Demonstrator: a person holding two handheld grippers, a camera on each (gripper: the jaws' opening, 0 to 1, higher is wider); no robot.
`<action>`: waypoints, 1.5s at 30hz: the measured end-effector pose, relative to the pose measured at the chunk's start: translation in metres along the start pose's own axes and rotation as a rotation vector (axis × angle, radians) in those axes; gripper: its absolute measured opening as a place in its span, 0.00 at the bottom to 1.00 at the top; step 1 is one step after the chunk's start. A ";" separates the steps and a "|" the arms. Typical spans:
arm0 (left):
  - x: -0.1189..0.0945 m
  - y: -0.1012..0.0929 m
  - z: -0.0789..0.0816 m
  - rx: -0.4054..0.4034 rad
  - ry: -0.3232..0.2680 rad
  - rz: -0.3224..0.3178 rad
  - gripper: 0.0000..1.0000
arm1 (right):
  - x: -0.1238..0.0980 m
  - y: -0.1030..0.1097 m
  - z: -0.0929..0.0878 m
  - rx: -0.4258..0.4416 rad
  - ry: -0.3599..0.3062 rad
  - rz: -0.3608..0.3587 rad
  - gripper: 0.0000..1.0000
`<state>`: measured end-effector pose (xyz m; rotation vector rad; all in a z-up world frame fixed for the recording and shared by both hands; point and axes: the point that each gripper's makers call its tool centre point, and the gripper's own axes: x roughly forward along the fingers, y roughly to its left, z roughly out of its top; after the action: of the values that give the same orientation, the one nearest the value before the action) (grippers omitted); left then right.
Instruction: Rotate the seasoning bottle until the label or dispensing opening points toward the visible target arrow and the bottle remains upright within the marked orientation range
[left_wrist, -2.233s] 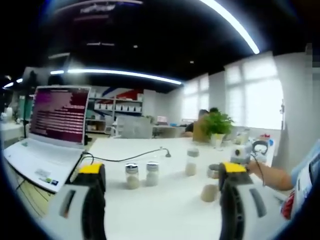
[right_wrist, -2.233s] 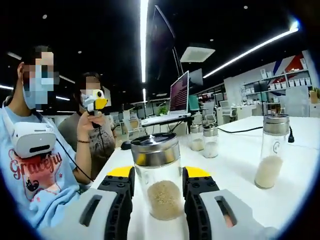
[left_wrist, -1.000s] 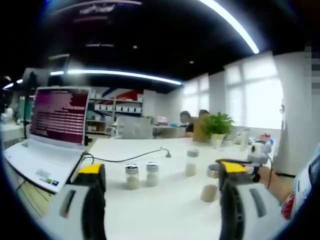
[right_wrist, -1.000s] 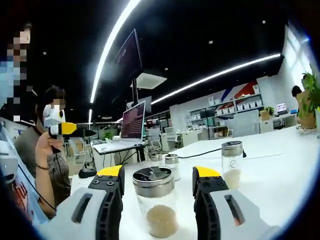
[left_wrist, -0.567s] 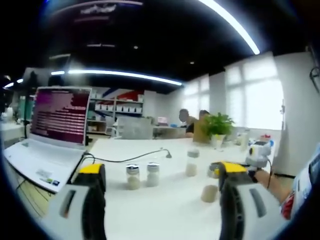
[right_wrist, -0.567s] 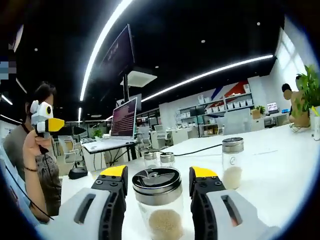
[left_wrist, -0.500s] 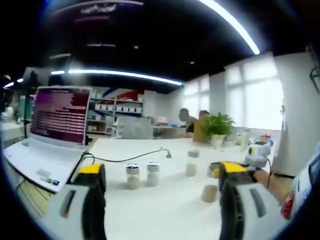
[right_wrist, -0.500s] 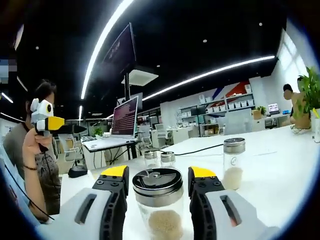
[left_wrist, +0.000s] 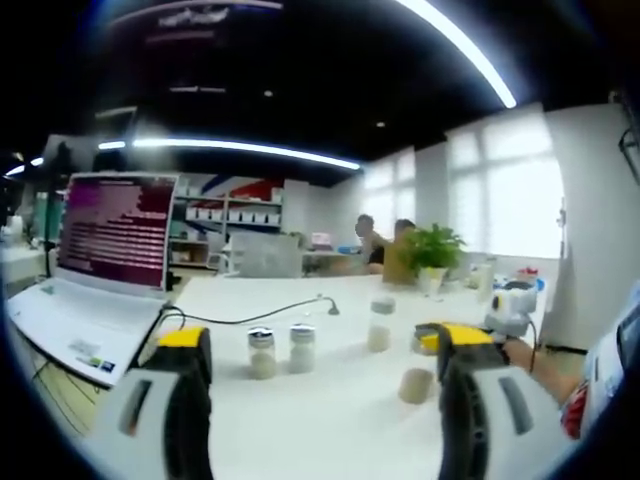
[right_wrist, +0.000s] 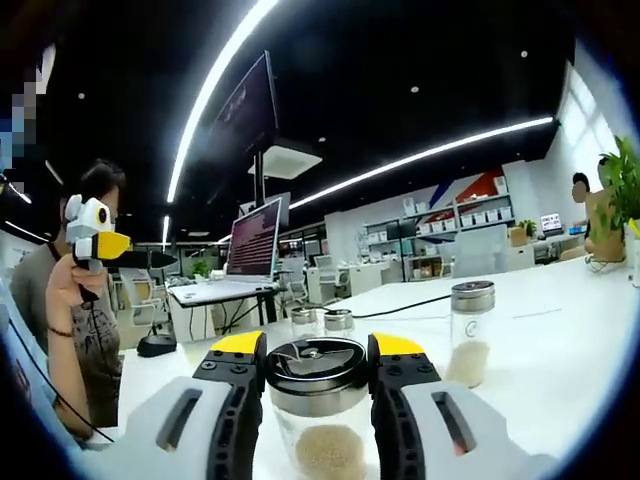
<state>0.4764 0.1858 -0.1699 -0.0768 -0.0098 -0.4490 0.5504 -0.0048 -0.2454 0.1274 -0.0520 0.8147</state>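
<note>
The seasoning bottle is clamped upright at its lid by the right gripper, mid-rotation. The left gripper is held wide apart, empty. No target arrow can be seen, so a careful level twist is called for.

Two small jars and a cable interrupt the open white table.

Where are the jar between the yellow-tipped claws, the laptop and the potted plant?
jar (right_wrist: 322, 410): right gripper view, on its glass body under the metal lid.
laptop (left_wrist: 115, 232): left gripper view, on its lit screen.
potted plant (left_wrist: 432, 246): left gripper view, on its leaves.
</note>
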 end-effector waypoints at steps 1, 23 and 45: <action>0.000 0.000 0.000 0.000 -0.001 0.000 0.99 | 0.000 0.000 0.000 -0.001 0.001 0.003 0.40; 0.002 -0.001 -0.003 0.004 0.015 -0.004 0.99 | 0.001 0.006 -0.001 0.027 0.016 0.200 0.40; -0.002 0.009 -0.001 -0.009 0.002 0.030 0.98 | -0.001 0.014 -0.003 0.034 0.056 0.378 0.40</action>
<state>0.4782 0.1952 -0.1716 -0.0856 -0.0046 -0.4187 0.5399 0.0045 -0.2475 0.1287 -0.0086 1.1968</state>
